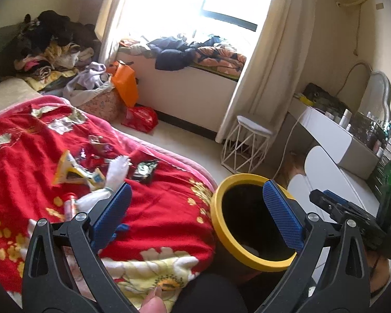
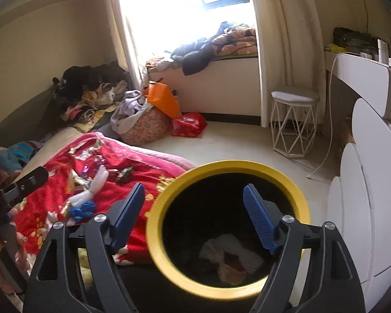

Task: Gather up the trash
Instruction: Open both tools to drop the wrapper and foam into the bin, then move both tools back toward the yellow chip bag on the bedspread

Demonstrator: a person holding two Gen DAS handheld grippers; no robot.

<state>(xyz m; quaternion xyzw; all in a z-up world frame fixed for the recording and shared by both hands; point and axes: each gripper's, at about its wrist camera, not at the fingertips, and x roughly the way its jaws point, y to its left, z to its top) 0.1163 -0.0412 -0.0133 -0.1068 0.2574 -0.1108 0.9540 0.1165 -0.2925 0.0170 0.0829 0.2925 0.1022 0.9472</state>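
Both the left gripper and right gripper are hanging wide open, fingers empty. Some trash is sitting in the yellow-rimmed bin by the bed's corner; wrappers are still littering the red blanket, so plenty left I reckon.

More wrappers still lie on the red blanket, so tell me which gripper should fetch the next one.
Left, probably. The left gripper is open over the red blanket, nearest the dark wrapper. The right gripper, also open and empty, hangs over the yellow-rimmed bin, farther from the litter.
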